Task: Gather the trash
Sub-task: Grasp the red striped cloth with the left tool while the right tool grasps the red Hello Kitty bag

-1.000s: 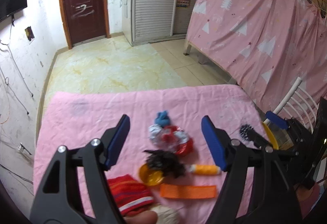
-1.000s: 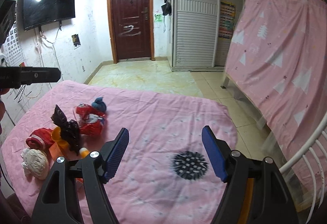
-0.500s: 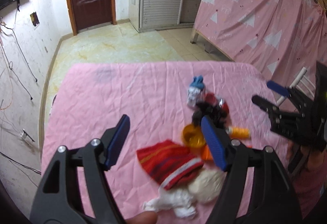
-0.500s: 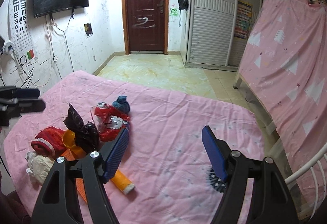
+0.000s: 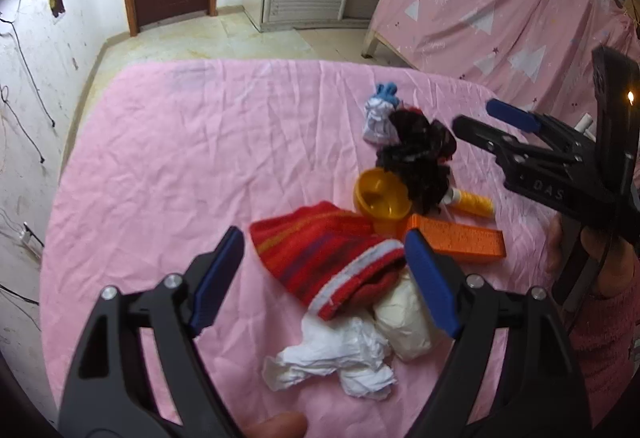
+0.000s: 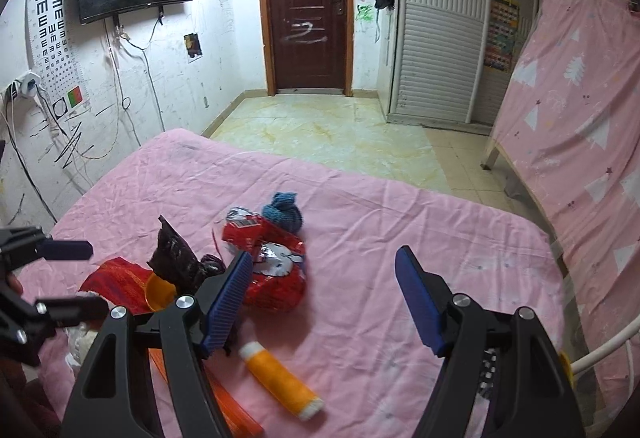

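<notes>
A heap of trash lies on the pink bed sheet [image 5: 168, 158]. My left gripper [image 5: 324, 250] hangs over a red striped knitted piece [image 5: 320, 258]; its jaws are opening and nothing is gripped. A crumpled white tissue [image 5: 336, 354] and a cream ball [image 5: 404, 322] lie just below it. Beyond are a yellow cup [image 5: 380, 194], a black crumpled bag [image 5: 420, 158], an orange flat strip [image 5: 460, 238] and a yellow tube [image 5: 472, 202]. My right gripper [image 6: 324, 266] stands open and empty beside a red wrapper [image 6: 276, 270], with the yellow tube [image 6: 280, 378] beneath it.
A blue knitted ball [image 6: 284, 214] sits behind the wrapper. A pink curtained bunk [image 6: 580, 110] and a white rail [image 6: 600, 346] border the bed on the right. A black spiky disc [image 6: 488, 366] shows behind my right finger. Tiled floor [image 6: 332, 130] lies beyond the bed.
My left gripper dropped toward the red knitted piece and tissue, and its jaws spread wider. My right gripper swung left from the black spiky disc to the trash heap.
</notes>
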Demonstrator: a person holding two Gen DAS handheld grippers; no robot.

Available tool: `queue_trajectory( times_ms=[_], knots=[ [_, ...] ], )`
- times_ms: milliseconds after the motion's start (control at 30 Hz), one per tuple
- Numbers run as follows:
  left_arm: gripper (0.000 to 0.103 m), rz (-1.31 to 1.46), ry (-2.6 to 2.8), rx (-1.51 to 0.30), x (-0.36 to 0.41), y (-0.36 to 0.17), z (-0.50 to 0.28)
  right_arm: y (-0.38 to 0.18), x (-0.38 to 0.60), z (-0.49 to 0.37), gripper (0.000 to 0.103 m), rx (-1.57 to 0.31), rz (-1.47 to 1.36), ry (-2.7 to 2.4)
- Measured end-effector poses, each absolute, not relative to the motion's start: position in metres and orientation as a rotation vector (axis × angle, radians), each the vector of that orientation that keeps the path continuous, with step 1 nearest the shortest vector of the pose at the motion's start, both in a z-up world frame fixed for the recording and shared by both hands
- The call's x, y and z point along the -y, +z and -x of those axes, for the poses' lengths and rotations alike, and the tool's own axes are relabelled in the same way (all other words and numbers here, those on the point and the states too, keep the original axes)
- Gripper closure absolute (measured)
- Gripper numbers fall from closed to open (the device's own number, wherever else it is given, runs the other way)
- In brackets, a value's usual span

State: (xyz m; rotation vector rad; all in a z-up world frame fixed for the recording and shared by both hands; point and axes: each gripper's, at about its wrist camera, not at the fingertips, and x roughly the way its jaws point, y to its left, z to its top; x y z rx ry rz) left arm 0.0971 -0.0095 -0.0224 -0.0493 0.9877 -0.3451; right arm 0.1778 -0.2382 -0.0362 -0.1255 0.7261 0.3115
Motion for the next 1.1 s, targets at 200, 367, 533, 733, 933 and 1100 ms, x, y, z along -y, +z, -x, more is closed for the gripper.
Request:
queue_trajectory(
  times_ms=[200, 367, 533, 733, 933, 1100],
  knots=[
    [0.048, 0.040, -0.374, -1.000, 0.018, -0.031, -0.097, -0.046, 0.224, -0.186, 0.036, -0.768, 0.115, 0.363],
    [0.075, 0.045, -0.346, -0.998, 0.014, -0.036, -0.101, -0.054, 0.214, -0.194, 0.036, -0.797, 0.124, 0.381],
    [0.083, 0.018, -0.304, -0.956, 0.010, -0.031, -0.097, -0.063, 0.217, -0.202, 0.036, -0.841, 0.081, 0.410],
    [0.083, 0.007, -0.266, -0.926, 0.003, -0.026, -0.096, -0.068, 0.224, -0.206, 0.070, -0.876, 0.026, 0.434],
    [0.084, -0.001, -0.240, -0.888, 0.000, -0.014, -0.091, -0.055, 0.234, -0.195, 0.072, -0.829, -0.003, 0.434],
    [0.084, -0.013, -0.231, -0.844, 0.002, 0.001, -0.088, -0.039, 0.244, -0.184, 0.072, -0.775, -0.012, 0.423]
  ],
)
